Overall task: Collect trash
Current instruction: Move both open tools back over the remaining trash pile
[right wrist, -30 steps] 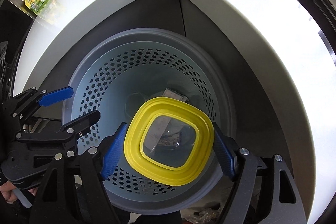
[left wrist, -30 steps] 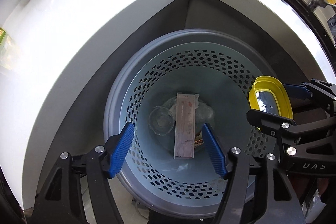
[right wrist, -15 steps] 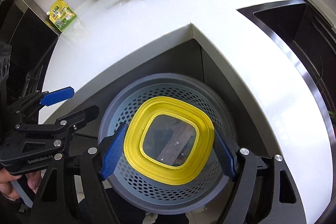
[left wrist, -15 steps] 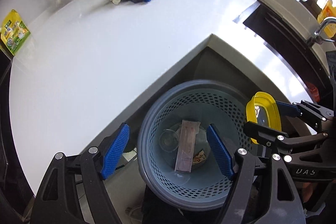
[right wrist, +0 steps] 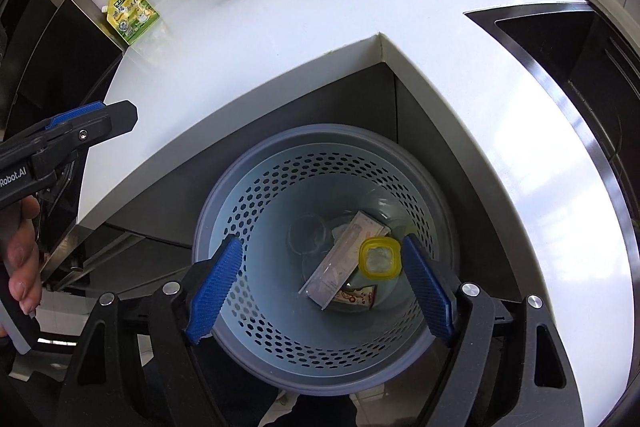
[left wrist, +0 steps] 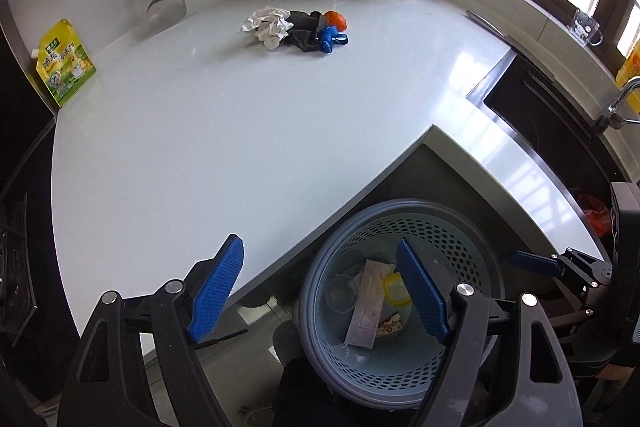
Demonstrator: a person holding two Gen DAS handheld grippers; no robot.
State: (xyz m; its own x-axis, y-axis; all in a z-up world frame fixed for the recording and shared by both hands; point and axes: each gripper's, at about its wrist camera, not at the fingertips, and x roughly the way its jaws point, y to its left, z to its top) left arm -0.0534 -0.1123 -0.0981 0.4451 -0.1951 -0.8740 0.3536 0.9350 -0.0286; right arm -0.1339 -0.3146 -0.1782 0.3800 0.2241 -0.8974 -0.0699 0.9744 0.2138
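Note:
A grey-blue perforated bin (right wrist: 332, 129) stands on the floor in the notch of the white counter (right wrist: 280, 39). At its bottom lie a yellow-rimmed lid (right wrist: 380, 259), a long flat packet (right wrist: 344, 263) and a clear round cup (right wrist: 308, 233). My right gripper (right wrist: 320, 241) hangs open above the bin, with nothing between its fingers. My left gripper (left wrist: 320, 241) is over the bin (left wrist: 400, 205) and counter edge; its jaws are opening and hold nothing. On the far counter sit crumpled paper (left wrist: 266, 23), a dark rag (left wrist: 304, 31), a blue scrap (left wrist: 330, 37) and an orange ball (left wrist: 335, 20).
A yellow-green pouch (left wrist: 64, 65) leans at the counter's left end. A dark sink (left wrist: 540, 115) with a tap is set in the right side. Ladles, a rack and a dish drainer line the back wall. A person's hand (right wrist: 22, 267) holds the left gripper.
The right gripper let go of the yellow lid, which now lies in the bin. Both grippers rose away from the bin, and the left one tilted up so the counter shows.

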